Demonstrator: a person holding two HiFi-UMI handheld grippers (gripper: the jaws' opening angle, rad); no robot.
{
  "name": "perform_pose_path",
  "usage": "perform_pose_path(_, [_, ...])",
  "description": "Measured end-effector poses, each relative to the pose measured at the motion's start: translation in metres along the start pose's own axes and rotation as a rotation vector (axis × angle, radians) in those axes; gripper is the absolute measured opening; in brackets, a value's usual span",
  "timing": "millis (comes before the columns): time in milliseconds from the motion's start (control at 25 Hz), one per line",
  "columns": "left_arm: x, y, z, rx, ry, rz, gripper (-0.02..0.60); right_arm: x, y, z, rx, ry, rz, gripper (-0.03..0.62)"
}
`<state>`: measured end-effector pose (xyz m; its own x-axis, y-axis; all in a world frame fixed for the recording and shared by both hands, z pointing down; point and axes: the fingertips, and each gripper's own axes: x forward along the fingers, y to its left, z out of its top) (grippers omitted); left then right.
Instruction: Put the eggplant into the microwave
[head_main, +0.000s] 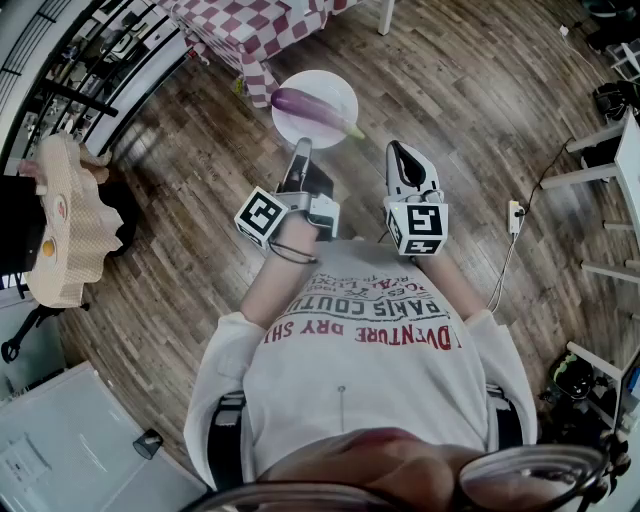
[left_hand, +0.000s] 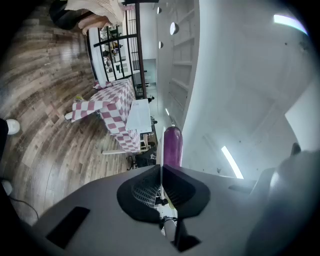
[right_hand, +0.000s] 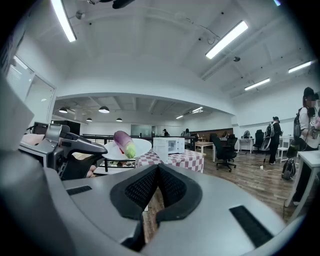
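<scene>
A purple eggplant (head_main: 308, 107) with a green stem lies on a round white plate (head_main: 335, 90) held up over the wooden floor. My left gripper (head_main: 300, 150) is shut on the plate's near rim. In the left gripper view the plate (left_hand: 161, 150) shows edge-on between the shut jaws, and the eggplant (left_hand: 172, 144) rises behind them. My right gripper (head_main: 398, 152) hangs beside it, to the right, shut and empty. The right gripper view shows the eggplant (right_hand: 124, 143) on the plate (right_hand: 140, 148), the left gripper (right_hand: 70, 149), and a white microwave (right_hand: 169, 145) on a checkered table (right_hand: 177, 160) beyond.
The red-and-white checkered table (head_main: 262, 28) stands ahead, past the plate. A black shelf rack (head_main: 70, 70) lines the left side. A power strip with its cable (head_main: 514, 216) lies on the floor at right. Office chairs (right_hand: 224, 150) and people (right_hand: 307, 125) are at the far right.
</scene>
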<state>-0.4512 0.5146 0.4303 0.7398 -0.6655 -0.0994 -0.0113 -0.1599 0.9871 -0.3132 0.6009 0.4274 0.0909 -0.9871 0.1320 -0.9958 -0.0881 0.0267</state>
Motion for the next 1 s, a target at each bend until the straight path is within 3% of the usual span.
perform_pose_path(440, [0.020, 0.013, -0.016, 0.035, 0.046, 0.053, 0.034, 0.003, -0.020, -0.015, 0.066, 0.020, -0.022, 0.025])
perform_pose_path(1000, [0.100, 0.035, -0.047, -0.010, 0.176, 0.078, 0.034, 0.031, -0.084, -0.038, 0.113, 0.067, -0.134, 0.025])
